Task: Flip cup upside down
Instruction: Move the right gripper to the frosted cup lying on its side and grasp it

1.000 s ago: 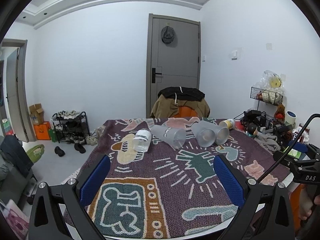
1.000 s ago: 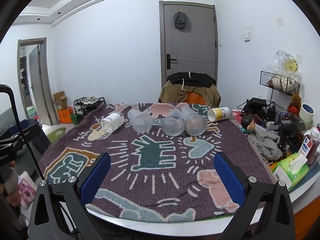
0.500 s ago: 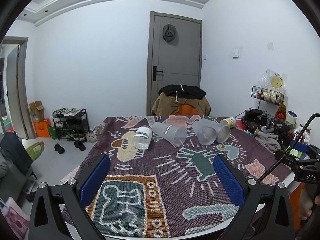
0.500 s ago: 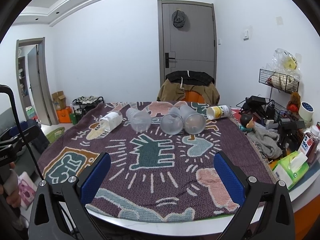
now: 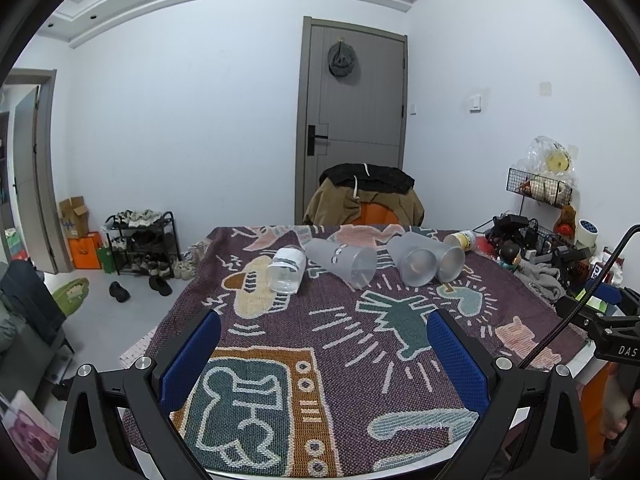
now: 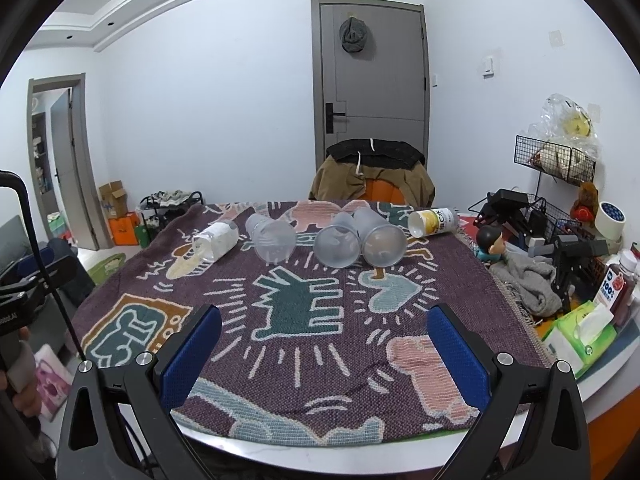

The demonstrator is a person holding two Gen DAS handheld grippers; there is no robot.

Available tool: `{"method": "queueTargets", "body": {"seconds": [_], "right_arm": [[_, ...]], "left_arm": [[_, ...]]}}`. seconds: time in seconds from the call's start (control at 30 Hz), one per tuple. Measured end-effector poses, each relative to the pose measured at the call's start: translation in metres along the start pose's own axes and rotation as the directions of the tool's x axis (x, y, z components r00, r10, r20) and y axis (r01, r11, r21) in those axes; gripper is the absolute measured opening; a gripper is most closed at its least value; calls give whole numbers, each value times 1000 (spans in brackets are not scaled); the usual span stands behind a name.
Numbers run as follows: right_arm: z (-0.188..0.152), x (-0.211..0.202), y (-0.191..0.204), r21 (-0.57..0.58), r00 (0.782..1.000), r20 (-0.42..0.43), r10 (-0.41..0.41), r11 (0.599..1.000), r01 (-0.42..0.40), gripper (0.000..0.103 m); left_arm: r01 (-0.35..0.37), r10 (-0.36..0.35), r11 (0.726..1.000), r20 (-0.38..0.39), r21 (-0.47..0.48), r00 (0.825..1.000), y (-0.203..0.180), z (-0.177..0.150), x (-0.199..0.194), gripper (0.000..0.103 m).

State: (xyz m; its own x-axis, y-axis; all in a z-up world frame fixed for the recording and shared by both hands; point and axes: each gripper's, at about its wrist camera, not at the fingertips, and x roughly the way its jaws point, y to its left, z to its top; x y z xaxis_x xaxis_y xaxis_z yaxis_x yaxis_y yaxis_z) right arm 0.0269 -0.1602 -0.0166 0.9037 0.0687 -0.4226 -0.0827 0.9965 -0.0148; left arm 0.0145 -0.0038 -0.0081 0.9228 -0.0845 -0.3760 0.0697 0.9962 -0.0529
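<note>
Three frosted plastic cups lie on their sides at the far half of the table, mouths toward me: a left cup (image 5: pixel 344 260) (image 6: pixel 272 238), a middle cup (image 5: pixel 412 262) (image 6: pixel 338 242) and a right cup (image 5: pixel 450 258) (image 6: pixel 380 240) that touch each other. My left gripper (image 5: pixel 322 330) is open and empty, above the near left part of the table. My right gripper (image 6: pixel 322 330) is open and empty, above the near middle part. Both are well short of the cups.
A patterned woven cloth (image 6: pixel 304 304) covers the table. A clear jar (image 5: pixel 286 270) (image 6: pixel 216 242) lies left of the cups, a yellow can (image 6: pixel 434 222) to their right. Clutter, a tissue pack (image 6: pixel 580 334) and bottles crowd the right edge. A chair with a jacket (image 5: pixel 364 200) stands behind.
Both grippers have moved slightly forward toward the cups, so the cups look a little larger. The jaws stay open and nothing on the table has moved.
</note>
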Motion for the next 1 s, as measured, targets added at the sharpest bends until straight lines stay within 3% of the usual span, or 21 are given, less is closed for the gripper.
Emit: {"method": "queueTargets", "body": {"seconds": [0.37,0.7,0.83,1.0], "right_arm": [[32,16,4,-32,1000,13,-9,999,9,103],[89,47,-12,-124,998,1,-58,991,57,103],[102,64,-28,-110,997,3,-71,991,71,103],[113,99,-48,-74,995,-58,-79,994,75,103]], "left_arm": [[-16,16,1000,-6,15,1000,5,16,21,103],[-33,33,999,-5,42,999,15,50,46,103],[-25,25,999,-15,41,1000,19,63,59,103],[-16,16,1000,-52,8,999,28,74,79,103]]}}
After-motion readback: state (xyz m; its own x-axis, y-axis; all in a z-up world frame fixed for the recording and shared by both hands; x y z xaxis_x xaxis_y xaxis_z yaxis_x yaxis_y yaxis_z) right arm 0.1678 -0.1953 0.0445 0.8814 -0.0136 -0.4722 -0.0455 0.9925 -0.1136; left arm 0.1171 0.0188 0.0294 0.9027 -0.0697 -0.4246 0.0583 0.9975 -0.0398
